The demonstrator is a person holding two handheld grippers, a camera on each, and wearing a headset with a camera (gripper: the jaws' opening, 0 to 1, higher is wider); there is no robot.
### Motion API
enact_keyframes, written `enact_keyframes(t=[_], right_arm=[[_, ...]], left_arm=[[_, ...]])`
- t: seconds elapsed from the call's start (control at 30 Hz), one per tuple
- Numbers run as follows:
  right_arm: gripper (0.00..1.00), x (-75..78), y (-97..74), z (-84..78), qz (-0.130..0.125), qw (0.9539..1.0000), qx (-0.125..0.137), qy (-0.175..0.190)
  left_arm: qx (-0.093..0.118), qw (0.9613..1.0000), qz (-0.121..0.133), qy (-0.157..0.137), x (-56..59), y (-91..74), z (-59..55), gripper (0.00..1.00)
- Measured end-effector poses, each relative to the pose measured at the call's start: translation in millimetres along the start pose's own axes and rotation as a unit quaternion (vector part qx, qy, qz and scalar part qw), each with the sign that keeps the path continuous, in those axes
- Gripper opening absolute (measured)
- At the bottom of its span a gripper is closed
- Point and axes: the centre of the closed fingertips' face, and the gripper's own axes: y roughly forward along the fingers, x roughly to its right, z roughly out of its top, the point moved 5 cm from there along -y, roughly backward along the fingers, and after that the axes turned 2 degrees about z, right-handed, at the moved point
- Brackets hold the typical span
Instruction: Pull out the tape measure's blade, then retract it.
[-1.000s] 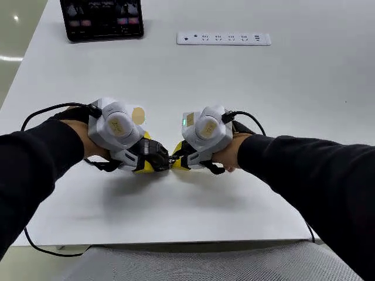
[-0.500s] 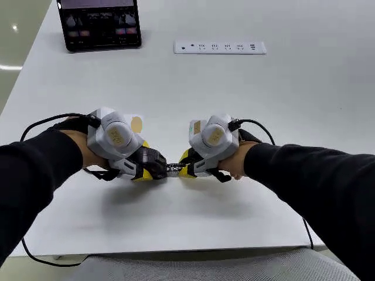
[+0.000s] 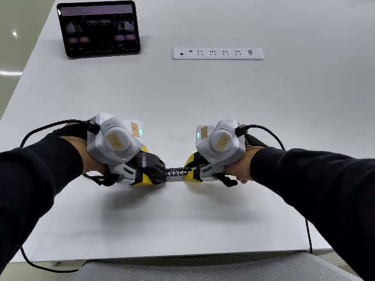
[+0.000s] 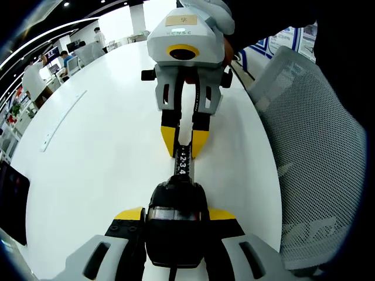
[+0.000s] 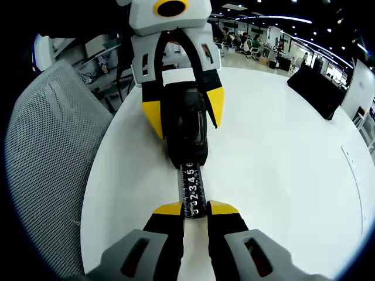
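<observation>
Head view, lower centre: tape measure (image 3: 150, 167) clamped in left gripper (image 3: 143, 171), blade (image 3: 176, 172) running horizontally rightward; right gripper (image 3: 192, 174) pinches its end. Blade tip hidden between those jaws; numerals blurred.

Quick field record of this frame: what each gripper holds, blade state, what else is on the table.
left gripper: shut on tape measure case
right gripper: shut on blade, near its tip
blade: a short length out, numbers facing up, straight between the two grippers
table: white; tablet at the far left, power strip at the far centre
task stage: blade partly out, retract not yet done
</observation>
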Motion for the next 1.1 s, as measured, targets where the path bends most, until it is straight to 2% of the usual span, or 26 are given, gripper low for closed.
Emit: enact_keyframes(t=[0.17,0.43,1.1], right_arm=[[0.09,0.9,-2.1,-2.8,0.0,1.0,0.005,0.006],[0.1,0.7,-5.0,-7.1,0.002,1.0,-0.002,0.009],[0.1,2.4,-20.2,-23.8,-0.004,0.9997,-0.009,0.021]], left_arm=[[0.002,1.0,0.001,0.0,0.9,-0.4,-0.1,0.34],[-0.002,1.0,-0.004,-0.002,1.1,-0.2,0.7,0.35],[0.007,1.0,-0.002,-0.007,1.6,-1.3,1.0,0.35]])
